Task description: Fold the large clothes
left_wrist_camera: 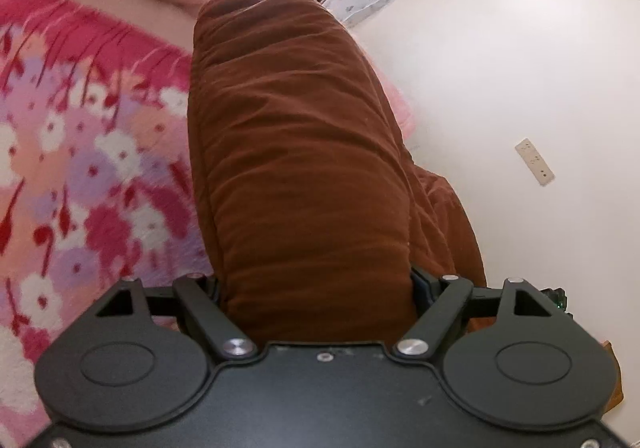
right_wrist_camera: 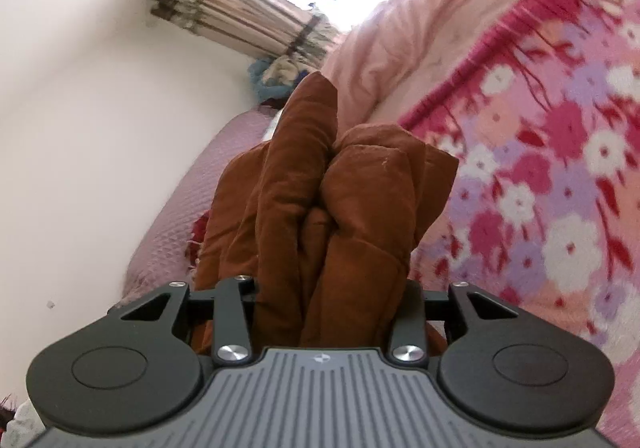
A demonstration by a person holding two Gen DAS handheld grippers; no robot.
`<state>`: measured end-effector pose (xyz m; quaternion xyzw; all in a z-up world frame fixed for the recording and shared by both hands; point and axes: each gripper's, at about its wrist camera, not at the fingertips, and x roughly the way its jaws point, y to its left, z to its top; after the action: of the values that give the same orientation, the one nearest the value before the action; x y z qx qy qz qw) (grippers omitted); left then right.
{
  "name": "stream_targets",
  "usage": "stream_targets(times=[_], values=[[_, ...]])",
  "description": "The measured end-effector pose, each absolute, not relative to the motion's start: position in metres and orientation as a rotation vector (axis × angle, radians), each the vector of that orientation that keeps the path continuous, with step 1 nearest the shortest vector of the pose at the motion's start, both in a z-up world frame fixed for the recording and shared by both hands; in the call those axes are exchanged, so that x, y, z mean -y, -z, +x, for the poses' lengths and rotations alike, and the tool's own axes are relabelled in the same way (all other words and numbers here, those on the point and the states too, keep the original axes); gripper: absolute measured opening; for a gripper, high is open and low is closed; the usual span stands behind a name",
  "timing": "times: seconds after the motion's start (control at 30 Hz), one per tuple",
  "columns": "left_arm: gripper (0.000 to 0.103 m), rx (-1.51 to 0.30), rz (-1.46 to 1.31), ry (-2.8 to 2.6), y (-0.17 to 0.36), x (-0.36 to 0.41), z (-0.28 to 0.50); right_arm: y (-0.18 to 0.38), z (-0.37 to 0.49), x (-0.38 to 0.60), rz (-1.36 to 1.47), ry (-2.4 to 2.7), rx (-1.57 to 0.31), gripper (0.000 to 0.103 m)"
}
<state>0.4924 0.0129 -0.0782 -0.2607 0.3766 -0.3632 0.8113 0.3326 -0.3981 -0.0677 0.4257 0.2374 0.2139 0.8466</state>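
Note:
A large rust-brown garment (left_wrist_camera: pixel 296 152) fills the middle of the left wrist view. My left gripper (left_wrist_camera: pixel 316 288) is shut on a thick fold of it; the cloth covers the fingertips. In the right wrist view the same brown garment (right_wrist_camera: pixel 332 200) is bunched in several folds, and my right gripper (right_wrist_camera: pixel 332 296) is shut on that bundle, its fingertips also hidden. Both grippers hold the garment up off the bed, and both views are tilted.
A pink floral blanket (left_wrist_camera: pixel 80 176) covers the bed and also shows in the right wrist view (right_wrist_camera: pixel 540 188). A pink quilt (right_wrist_camera: pixel 420 28) lies at the head. White wall (left_wrist_camera: pixel 500 88), a striped curtain (right_wrist_camera: pixel 224 16), a wall socket (left_wrist_camera: pixel 535 162) and a mauve cover (right_wrist_camera: pixel 180 216) are nearby.

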Motion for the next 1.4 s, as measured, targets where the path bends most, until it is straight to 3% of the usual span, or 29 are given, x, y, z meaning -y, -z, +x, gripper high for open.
stream_targets(times=[0.2,0.33,0.47,0.7,0.83,0.97,1.03,1.27,1.4], values=[[0.084,-0.864,-0.581,0.74,0.119,-0.008,0.519,0.113,0.346,0.401,0.915,-0.353,-0.544,0.044],[0.095,-0.874,-0.554,0.733,0.126,-0.012,0.523,0.125,0.343,0.407,0.956,-0.379,-0.53,0.051],[0.095,-0.859,-0.467,0.675,0.103,-0.023,0.505,0.12,0.337,0.408,0.925,-0.35,-0.551,0.069],[0.092,-0.644,-0.281,0.497,0.034,-0.046,0.423,0.055,0.286,0.405,0.701,-0.132,-0.476,0.073],[0.092,-0.554,-0.241,0.481,0.016,-0.032,0.371,-0.001,0.246,0.359,0.491,-0.057,-0.351,0.059],[0.092,-0.494,-0.258,0.497,0.026,-0.015,0.341,-0.022,0.219,0.3,0.369,-0.073,-0.297,0.047],[0.092,-0.51,-0.254,0.493,0.037,-0.006,0.335,-0.016,0.213,0.275,0.327,-0.077,-0.299,0.04],[0.09,-0.653,-0.26,0.475,0.091,0.02,0.35,0.034,0.231,0.254,0.254,0.095,-0.424,0.029],[0.091,-0.658,-0.235,0.443,0.108,0.022,0.352,0.055,0.238,0.262,0.265,0.126,-0.468,0.009]])
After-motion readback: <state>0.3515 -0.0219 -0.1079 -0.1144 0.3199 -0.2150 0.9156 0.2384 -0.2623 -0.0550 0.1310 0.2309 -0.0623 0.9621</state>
